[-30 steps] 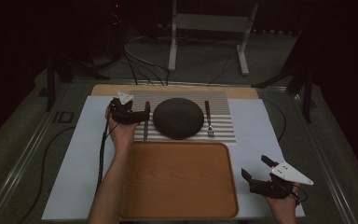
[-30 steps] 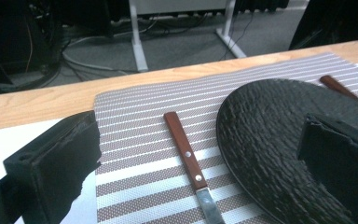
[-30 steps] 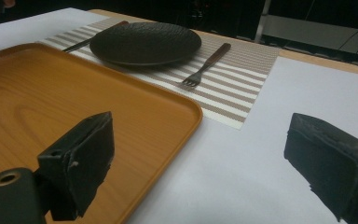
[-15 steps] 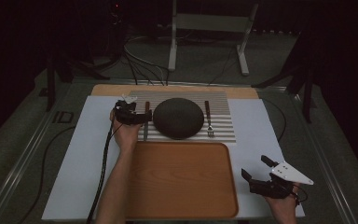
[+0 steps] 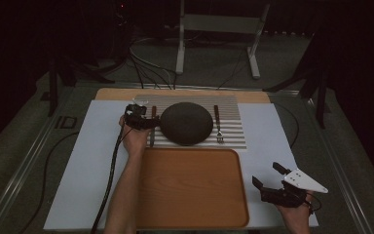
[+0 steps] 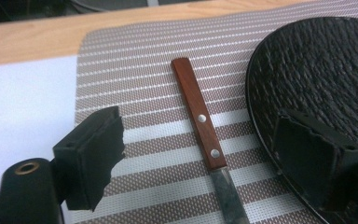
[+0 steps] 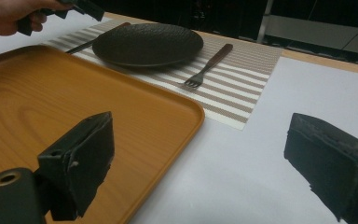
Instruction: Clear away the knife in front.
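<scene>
On the striped woven placemat (image 6: 135, 93), left of the black textured plate (image 6: 317, 84): one wooden-handled steel knife (image 6: 204, 135), likely light, stiff, blade slippery; grip the riveted handle. One fork (image 5: 218, 126), one orange tray (image 5: 190, 187). Left gripper (image 6: 200, 158) spread astride the knife; right gripper (image 5: 272, 183) spread, idle.

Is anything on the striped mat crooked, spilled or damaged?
Nothing stands out. The knife and fork lie straight on either side of the dark plate, and the open left gripper straddles the knife.
</scene>
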Demonstrator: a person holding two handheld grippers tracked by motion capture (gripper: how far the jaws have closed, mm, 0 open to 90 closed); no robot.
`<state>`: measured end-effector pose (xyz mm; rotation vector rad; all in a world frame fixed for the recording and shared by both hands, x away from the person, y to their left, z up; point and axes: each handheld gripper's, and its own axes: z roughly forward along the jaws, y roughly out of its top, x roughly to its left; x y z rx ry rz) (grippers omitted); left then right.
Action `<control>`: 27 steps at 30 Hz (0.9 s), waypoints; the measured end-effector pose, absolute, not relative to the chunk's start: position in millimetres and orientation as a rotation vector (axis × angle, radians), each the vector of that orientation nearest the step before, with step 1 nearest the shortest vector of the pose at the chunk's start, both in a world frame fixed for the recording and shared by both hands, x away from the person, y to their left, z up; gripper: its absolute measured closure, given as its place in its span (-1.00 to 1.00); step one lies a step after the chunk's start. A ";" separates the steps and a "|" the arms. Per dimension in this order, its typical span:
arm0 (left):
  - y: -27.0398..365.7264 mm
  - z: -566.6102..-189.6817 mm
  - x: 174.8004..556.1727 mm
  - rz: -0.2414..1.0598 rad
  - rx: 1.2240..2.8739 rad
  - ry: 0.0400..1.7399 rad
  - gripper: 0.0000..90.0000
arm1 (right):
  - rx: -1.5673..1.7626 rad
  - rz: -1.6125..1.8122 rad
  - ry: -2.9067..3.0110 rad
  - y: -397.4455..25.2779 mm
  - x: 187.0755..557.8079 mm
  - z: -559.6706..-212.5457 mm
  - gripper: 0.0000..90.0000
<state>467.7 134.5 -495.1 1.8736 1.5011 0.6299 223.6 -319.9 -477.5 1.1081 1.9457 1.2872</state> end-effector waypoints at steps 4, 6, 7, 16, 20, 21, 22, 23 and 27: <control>132.8 -501.7 470.0 0.602 1.894 1.529 -0.49 | 1.109 1.287 1.946 -319.8 223.8 -477.6 -0.82; 132.8 -501.7 470.0 0.602 1.894 1.529 -0.43 | 1.109 1.288 1.946 -319.8 223.8 -477.6 -0.82; 131.8 -505.1 471.5 0.580 1.902 1.540 -0.34 | 1.109 1.287 1.947 -319.9 223.9 -477.7 -0.82; 127.8 -515.9 477.2 0.475 1.964 1.563 0.32 | 1.111 1.288 1.946 -320.3 224.0 -477.6 -0.81; 125.4 -515.6 478.5 0.493 1.987 1.565 0.44 | 1.113 1.286 1.949 -320.2 224.1 -477.8 -0.81; 124.1 -515.3 478.9 0.496 2.002 1.557 0.48 | 1.113 1.285 1.950 -320.2 224.1 -477.9 -0.82; 122.0 -514.9 478.9 0.512 2.022 1.553 0.49 | 1.113 1.284 1.951 -320.1 224.2 -477.9 -0.81; 120.7 -514.5 478.8 0.509 2.033 1.544 0.52 | 1.113 1.283 1.952 -320.0 224.3 -478.0 -0.81; 118.9 -513.6 479.8 0.502 2.034 1.560 0.69 | 1.114 1.280 1.958 -319.7 224.7 -478.5 -0.81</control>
